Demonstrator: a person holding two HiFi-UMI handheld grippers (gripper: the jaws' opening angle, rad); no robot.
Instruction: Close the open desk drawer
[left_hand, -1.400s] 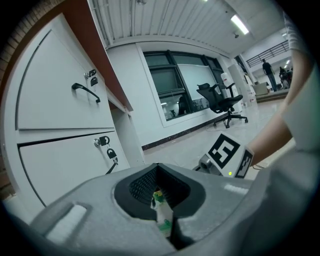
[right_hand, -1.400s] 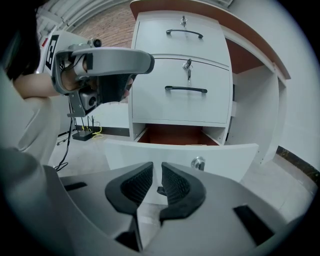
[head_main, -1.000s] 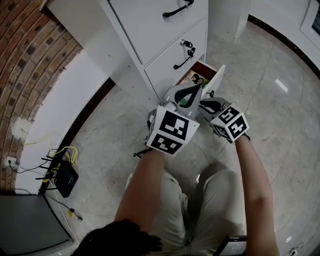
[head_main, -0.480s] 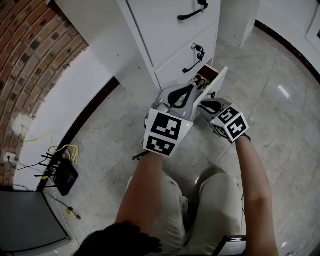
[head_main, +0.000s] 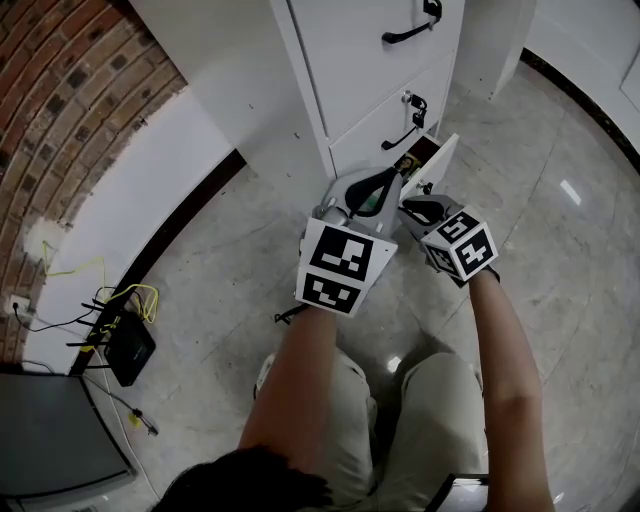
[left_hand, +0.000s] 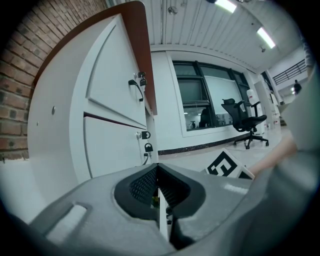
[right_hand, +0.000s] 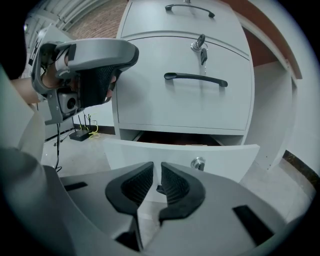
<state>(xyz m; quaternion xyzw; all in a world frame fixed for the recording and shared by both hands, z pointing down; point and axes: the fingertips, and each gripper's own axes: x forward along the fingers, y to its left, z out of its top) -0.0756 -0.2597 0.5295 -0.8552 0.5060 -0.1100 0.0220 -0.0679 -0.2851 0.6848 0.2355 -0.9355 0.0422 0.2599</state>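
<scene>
Left fingers (left_hand: 142, 185): tips together on the left gripper (left_hand: 157, 169), just beside the drawer's end.
Right fingers (right_hand: 176, 184): a narrow slit apart on the right gripper (right_hand: 157, 167), clamping nothing, close to the drawer's front.
Drawer (right_hand: 220, 156): lowest in the white cabinet (right_hand: 150, 85), pulled partly out.

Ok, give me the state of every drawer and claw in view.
bottom drawer: partly open, not yet shut.
middle drawer: shut, key in it.
top drawer: shut.
left claw: tips together, holding nothing.
right claw: narrow gap between tips, close to the bottom drawer's front; grip unclear.
</scene>
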